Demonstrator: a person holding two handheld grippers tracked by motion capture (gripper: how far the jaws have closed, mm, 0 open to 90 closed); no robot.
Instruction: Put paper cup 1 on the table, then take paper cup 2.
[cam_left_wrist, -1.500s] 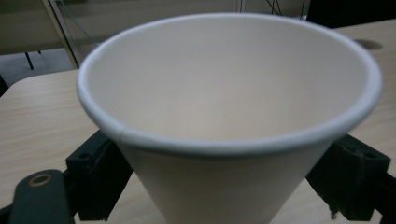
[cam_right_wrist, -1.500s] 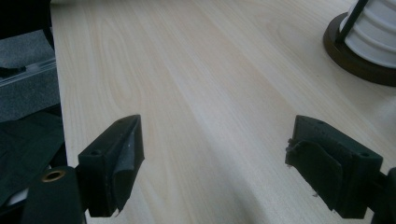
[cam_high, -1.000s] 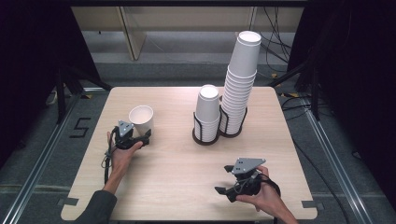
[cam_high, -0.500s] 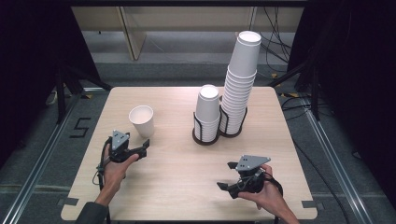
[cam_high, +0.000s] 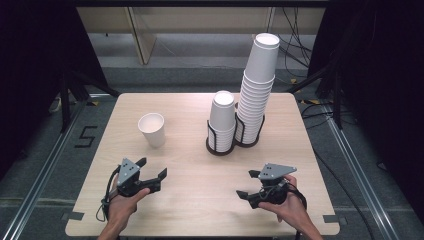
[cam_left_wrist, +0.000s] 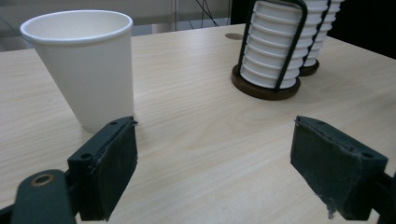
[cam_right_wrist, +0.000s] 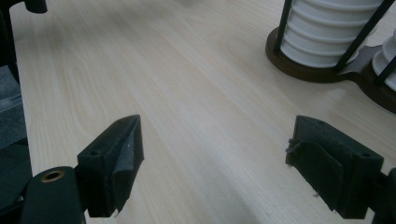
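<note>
Left gripper (cam_high: 152, 169) wide, empty | single cup (cam_high: 152, 129) upright, apart ahead | right gripper (cam_high: 248, 184) wide, empty

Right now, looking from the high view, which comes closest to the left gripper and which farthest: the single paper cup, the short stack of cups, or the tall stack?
From the left gripper, jaws open and empty:
1. The single paper cup, standing just beyond it, near the table's left side.
2. The short stack, in its black holder, mid-table to the right.
3. The tall stack, farther right and behind the short one.
</note>
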